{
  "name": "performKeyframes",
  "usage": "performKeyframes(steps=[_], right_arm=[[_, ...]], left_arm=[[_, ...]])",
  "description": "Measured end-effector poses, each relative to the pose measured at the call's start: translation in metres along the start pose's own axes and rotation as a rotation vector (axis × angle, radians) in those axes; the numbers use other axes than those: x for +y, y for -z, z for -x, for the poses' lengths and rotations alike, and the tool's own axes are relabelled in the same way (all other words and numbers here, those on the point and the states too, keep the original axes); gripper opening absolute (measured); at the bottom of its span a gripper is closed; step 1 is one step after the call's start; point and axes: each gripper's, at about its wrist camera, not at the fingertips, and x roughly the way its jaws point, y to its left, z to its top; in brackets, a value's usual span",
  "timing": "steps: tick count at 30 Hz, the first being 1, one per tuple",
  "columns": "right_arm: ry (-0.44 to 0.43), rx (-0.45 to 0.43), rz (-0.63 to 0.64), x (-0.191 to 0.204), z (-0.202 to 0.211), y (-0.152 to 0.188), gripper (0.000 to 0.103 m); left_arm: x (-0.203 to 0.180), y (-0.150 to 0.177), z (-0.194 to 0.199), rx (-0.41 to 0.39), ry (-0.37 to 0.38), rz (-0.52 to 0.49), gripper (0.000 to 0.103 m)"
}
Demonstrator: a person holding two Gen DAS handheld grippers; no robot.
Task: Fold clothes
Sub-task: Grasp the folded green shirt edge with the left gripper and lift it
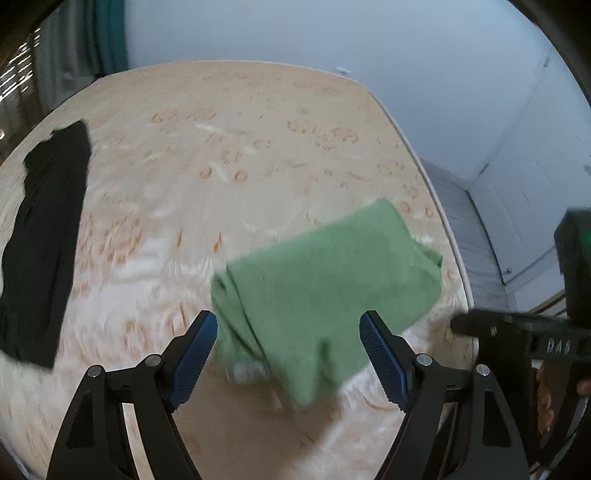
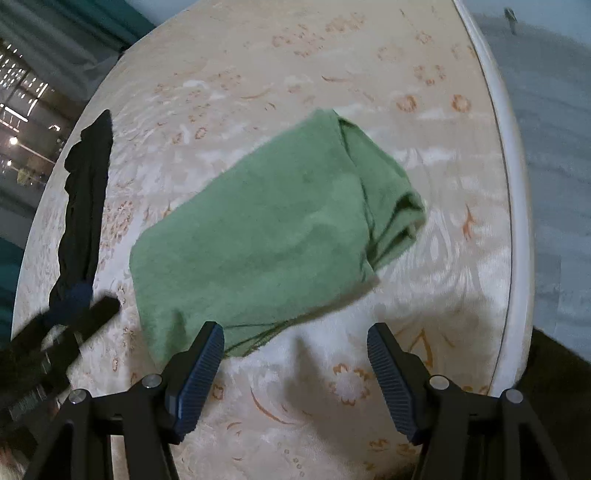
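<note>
One green garment point(image 2: 266, 229); one black garment point(image 1: 40, 240); one mattress point(image 1: 229, 140); two tools.

Matt, nappy green cloth point(image 2: 266, 236) lies on a sheeny woven mattress point(image 2: 295, 66); ribbed blue pads point(image 1: 194, 358) look rubbery

Mattress point(image 1: 229, 155) filled most of both frames; cream cover with orange floral pattern, pale piping along its right edge. Plain light wall point(image 1: 295, 33) ran across the top of the left wrist view. Teal curtain point(image 1: 110, 33) hung at upper left, with a grey one just beside it. Window point(image 2: 22, 96) at far left of the right wrist view showed points of light against dark. Grey floor point(image 2: 557, 155) occupied the right side, beyond the mattress edge.
</note>
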Motion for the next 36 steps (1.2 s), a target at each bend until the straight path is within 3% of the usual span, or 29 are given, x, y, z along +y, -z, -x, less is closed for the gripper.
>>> performKeyframes(steps=[4,8,13,19,21,25,28,30,32,36], right_arm=[[-0.076,0.018,-0.077,-0.013,-0.007,-0.002,0.067],[-0.178,0.047,-0.186,-0.030,-0.017,-0.005,0.067],[-0.312,0.088,-0.326,-0.043,-0.032,-0.003,0.067],[-0.368,0.091,-0.330,-0.042,-0.037,-0.007,0.069],[-0.390,0.081,-0.323,-0.042,-0.036,-0.010,0.069],[-0.318,0.060,-0.183,-0.039,-0.030,-0.031,0.071],[-0.263,0.044,-0.077,-0.036,-0.026,-0.047,0.071],[-0.227,0.033,-0.007,-0.035,-0.023,-0.058,0.072],[-0.190,0.023,0.063,-0.033,-0.020,-0.069,0.077],[-0.116,0.002,0.203,-0.030,-0.014,-0.090,0.086]], left_arm=[[0.022,-0.034,-0.028,0.087,0.113,-0.003,0.082],[0.042,-0.055,-0.074,0.283,0.264,0.017,0.082],[0.055,-0.062,-0.121,0.440,0.270,0.065,0.082],[0.047,-0.051,-0.141,0.582,0.405,0.075,0.083],[0.043,-0.045,-0.144,0.596,0.417,0.070,0.083],[0.046,-0.039,-0.146,0.574,0.503,0.161,0.083],[0.043,-0.034,-0.143,0.558,0.504,0.162,0.081],[0.043,-0.032,-0.141,0.549,0.495,0.160,0.070],[0.044,-0.032,-0.139,0.542,0.481,0.163,0.041],[0.041,-0.034,-0.131,0.516,0.464,0.135,0.030]])
